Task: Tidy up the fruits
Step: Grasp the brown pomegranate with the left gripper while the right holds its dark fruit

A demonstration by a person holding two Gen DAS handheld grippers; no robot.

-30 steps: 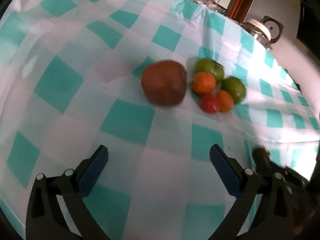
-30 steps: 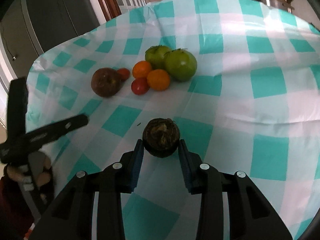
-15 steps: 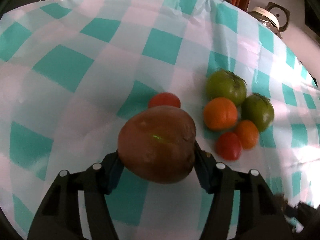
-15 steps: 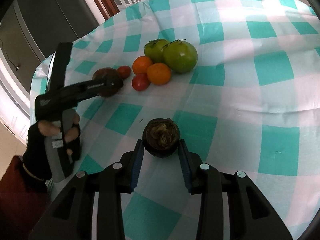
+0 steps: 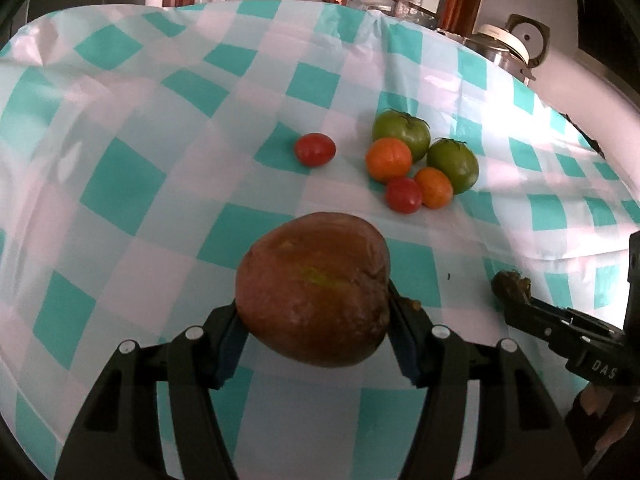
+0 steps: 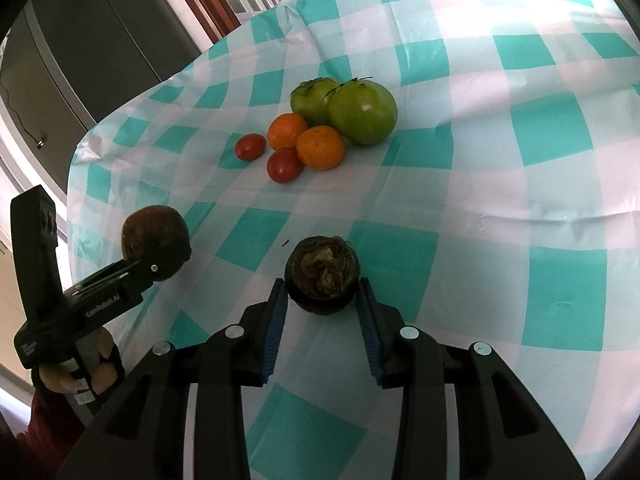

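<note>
My left gripper [image 5: 316, 320] is shut on a large brown fruit [image 5: 314, 290] and holds it above the checked tablecloth [image 5: 120, 168]; the same fruit [image 6: 154, 236] shows at the left of the right wrist view. My right gripper [image 6: 322, 300] is shut on a small dark round fruit [image 6: 324, 274], also seen at the right edge of the left wrist view [image 5: 510, 285]. A cluster lies on the cloth: two green tomatoes [image 6: 362, 112], two oranges [image 6: 320, 147] and a red tomato [image 6: 284, 165]. Another red tomato [image 5: 315, 149] lies apart, to the left.
A metal pot with a lid [image 5: 508, 46] stands past the table's far right edge. A dark cabinet [image 6: 100, 32] stands beyond the table's left edge in the right wrist view. The cloth hangs over the table edges.
My left gripper moved in, closed on the brown fruit and lifted it back from the cluster, uncovering the lone red tomato. My right gripper kept its dark fruit and barely moved.
</note>
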